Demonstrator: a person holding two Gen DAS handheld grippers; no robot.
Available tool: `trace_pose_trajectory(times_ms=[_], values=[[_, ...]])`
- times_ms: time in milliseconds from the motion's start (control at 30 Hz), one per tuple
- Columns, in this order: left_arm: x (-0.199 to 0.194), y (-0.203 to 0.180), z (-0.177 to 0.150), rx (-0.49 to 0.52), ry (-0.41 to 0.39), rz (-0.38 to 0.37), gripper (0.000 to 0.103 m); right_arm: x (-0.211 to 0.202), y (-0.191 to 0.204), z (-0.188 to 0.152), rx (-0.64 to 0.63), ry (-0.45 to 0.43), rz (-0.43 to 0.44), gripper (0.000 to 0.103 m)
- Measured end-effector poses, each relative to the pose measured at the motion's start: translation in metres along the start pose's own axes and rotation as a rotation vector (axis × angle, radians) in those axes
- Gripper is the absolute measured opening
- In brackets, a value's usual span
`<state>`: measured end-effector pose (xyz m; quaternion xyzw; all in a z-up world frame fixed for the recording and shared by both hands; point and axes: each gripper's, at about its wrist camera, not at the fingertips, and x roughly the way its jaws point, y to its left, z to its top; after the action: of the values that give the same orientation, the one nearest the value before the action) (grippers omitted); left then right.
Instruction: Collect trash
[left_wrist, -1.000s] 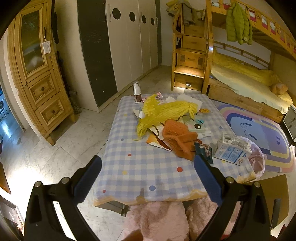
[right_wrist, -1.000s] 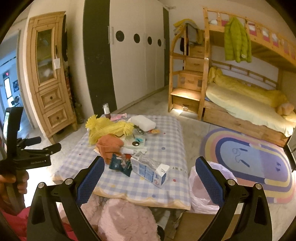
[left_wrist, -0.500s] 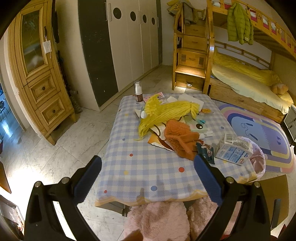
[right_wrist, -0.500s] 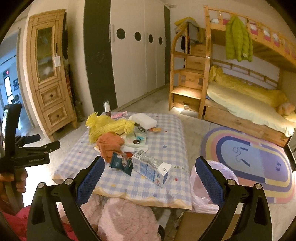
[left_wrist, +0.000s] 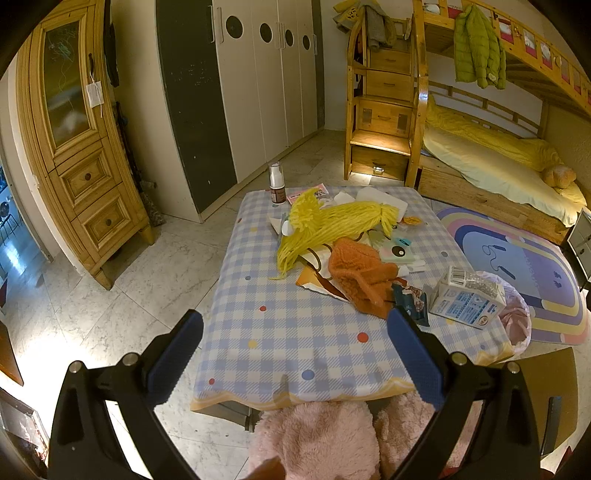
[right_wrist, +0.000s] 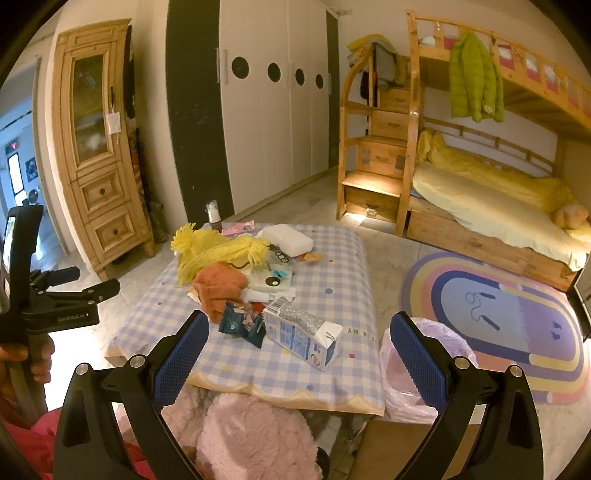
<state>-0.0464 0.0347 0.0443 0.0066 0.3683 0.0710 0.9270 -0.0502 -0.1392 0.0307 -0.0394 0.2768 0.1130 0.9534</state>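
Milk carton (right_wrist: 301, 334) lies on its side at the bench's (right_wrist: 332, 266) near-right edge, dark snack wrapper (right_wrist: 242, 323) touching it at 9 o'clock, pink-lined bin bag (right_wrist: 417, 369) on the floor at the carton's 3 o'clock. Over the last second both views only creep slightly closer; nothing is grabbed. Right claw (right_wrist: 301, 354) spread wide, empty, framing the carton; left claw (left_wrist: 295, 354) spread, empty. Collection not started; carton looks like first pick.

A matt checked cloth is covering the worktop (left_wrist: 280, 332). A printed paper carton (right_wrist: 303, 334) is lying on it beside a glossy dark wrapper (right_wrist: 242, 325), fuzzy orange knit (left_wrist: 360, 273) and yellow yarn (left_wrist: 332, 225). Thin pink plastic is lining the bin (right_wrist: 417, 373); the floor (left_wrist: 147, 280) is showing polished marble.
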Motion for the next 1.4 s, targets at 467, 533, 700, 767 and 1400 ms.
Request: trace_pose_trajectory(times_ms=[467, 533, 700, 767, 1400], values=[[0.0, -0.001, 0.0, 0.0, 0.0, 0.0, 0.097, 0.0, 0.001, 0.0, 0.0, 0.001, 0.0, 0.098], [0.0, -0.001, 0.0, 0.0, 0.0, 0.0, 0.097, 0.0, 0.001, 0.0, 0.0, 0.002, -0.001, 0.098], [0.0, -0.001, -0.001, 0.001, 0.0, -0.001, 0.097, 0.0, 0.001, 0.0, 0.0, 0.003, 0.0, 0.098], [0.0, -0.001, -0.001, 0.0, 0.001, 0.0, 0.097, 0.001, 0.002, 0.0, -0.001, 0.004, 0.0, 0.098], [0.024, 0.013, -0.014, -0.026, -0.03, -0.05, 0.097, 0.06, 0.007, -0.027, -0.029, 0.025, 0.033, 0.098]])
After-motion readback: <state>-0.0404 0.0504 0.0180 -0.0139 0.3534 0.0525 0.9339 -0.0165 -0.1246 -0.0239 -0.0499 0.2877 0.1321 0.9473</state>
